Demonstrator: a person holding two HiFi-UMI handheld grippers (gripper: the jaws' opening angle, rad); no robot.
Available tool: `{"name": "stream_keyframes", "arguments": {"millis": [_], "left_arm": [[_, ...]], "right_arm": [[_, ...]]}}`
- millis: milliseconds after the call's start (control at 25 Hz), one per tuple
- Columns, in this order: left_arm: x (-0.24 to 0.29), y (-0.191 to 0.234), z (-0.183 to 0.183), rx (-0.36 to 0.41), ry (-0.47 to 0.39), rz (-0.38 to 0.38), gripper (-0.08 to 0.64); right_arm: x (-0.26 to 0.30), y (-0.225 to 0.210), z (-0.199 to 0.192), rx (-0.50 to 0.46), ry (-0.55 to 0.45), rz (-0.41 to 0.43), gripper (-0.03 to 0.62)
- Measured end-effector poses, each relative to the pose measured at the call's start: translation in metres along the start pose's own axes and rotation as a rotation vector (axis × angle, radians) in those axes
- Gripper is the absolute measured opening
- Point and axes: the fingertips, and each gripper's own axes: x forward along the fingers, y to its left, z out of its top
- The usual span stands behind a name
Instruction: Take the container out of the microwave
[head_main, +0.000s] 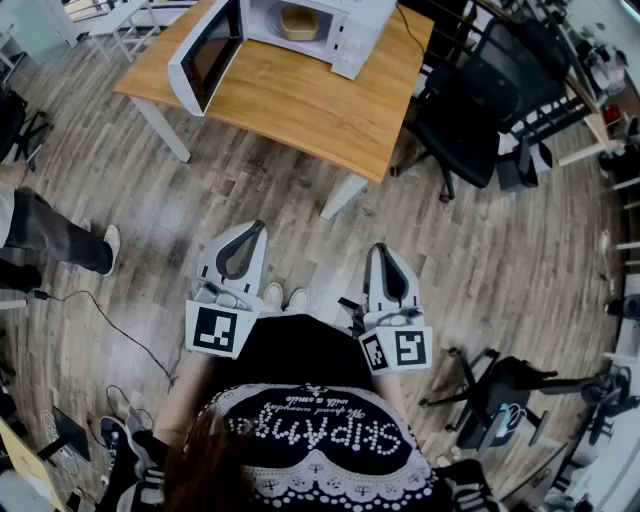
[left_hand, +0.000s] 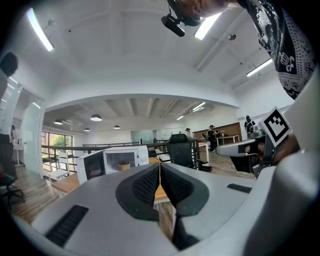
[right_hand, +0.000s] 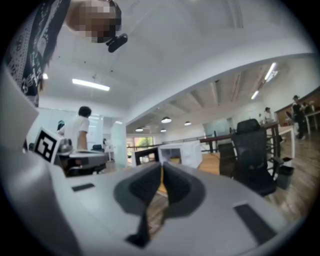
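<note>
A white microwave (head_main: 325, 25) stands on the wooden table (head_main: 300, 105) far ahead, its door (head_main: 205, 60) swung wide open to the left. Inside it sits a tan container (head_main: 298, 22). The left gripper view shows the microwave (left_hand: 120, 159) and the container (left_hand: 123, 165) well beyond the jaws. My left gripper (head_main: 253, 232) and right gripper (head_main: 383, 252) are held level near the person's waist, over the wood floor, both shut with nothing between their pads. In the right gripper view the microwave (right_hand: 175, 151) is small and distant behind the shut right gripper (right_hand: 161, 169).
A black office chair (head_main: 470, 110) stands right of the table. A person's legs (head_main: 60, 245) are at the left, with a cable (head_main: 120, 330) across the floor. Another chair base (head_main: 500, 395) lies at the lower right. White chairs (head_main: 130, 20) stand beyond the table's left corner.
</note>
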Motion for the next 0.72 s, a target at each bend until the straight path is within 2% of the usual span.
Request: {"name": "stream_keyframes", "arguments": {"millis": [440,720], "left_arm": [[-0.005,-0.012,0.005,0.004,-0.011,0.007,0.035],[-0.010,-0.016,0.001,0.002,-0.031,0.045,0.035]], "right_arm": [[-0.011,0.001,0.000,-0.003,0.007,0.026,0.035],[-0.020,0.002,-0.008,0.017,0.012,0.086,0.037]]}}
